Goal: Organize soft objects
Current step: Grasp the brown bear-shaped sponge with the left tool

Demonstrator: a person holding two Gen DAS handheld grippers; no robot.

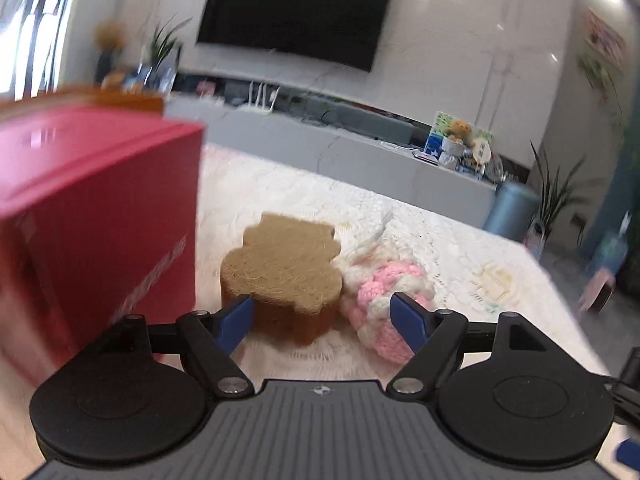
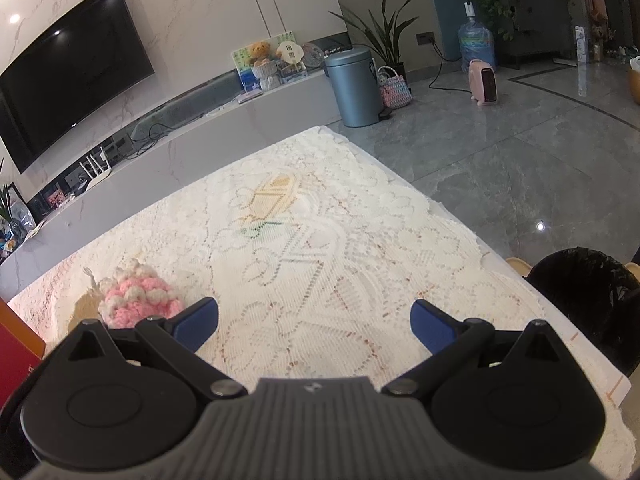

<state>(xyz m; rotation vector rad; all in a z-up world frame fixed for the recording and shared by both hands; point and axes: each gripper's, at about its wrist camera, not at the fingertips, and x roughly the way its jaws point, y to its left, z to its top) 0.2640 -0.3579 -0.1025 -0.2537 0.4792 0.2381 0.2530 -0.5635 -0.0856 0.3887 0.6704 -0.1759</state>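
Both jaws wide, left hand-held gripper (image 1: pixel 322 318) frames brown sponge (image 1: pixel 280 276), pink knit (image 1: pixel 386 300) at three o'clock; right hand-held gripper (image 2: pixel 314 322) gapes over lace tabletop (image 2: pixel 320 240).

Both wrist views look down low across the lace tablecloth (image 2: pixel 320 240), sharing it.

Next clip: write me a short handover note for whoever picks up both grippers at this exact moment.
Left gripper: open, holding nothing; the brown bear-shaped sponge sits just ahead of its jaws.
Right gripper: open, empty, over bare lace tablecloth.
Things: the sponge and the pink-and-white crocheted piece lie side by side on the cloth, seemingly touching. The red box stands to the sponge's left; its inside is not visible.
Done: cannot tell what has already been sorted.
Left: both soft items remain on the table; probably pick up the sponge first, then the crocheted piece.
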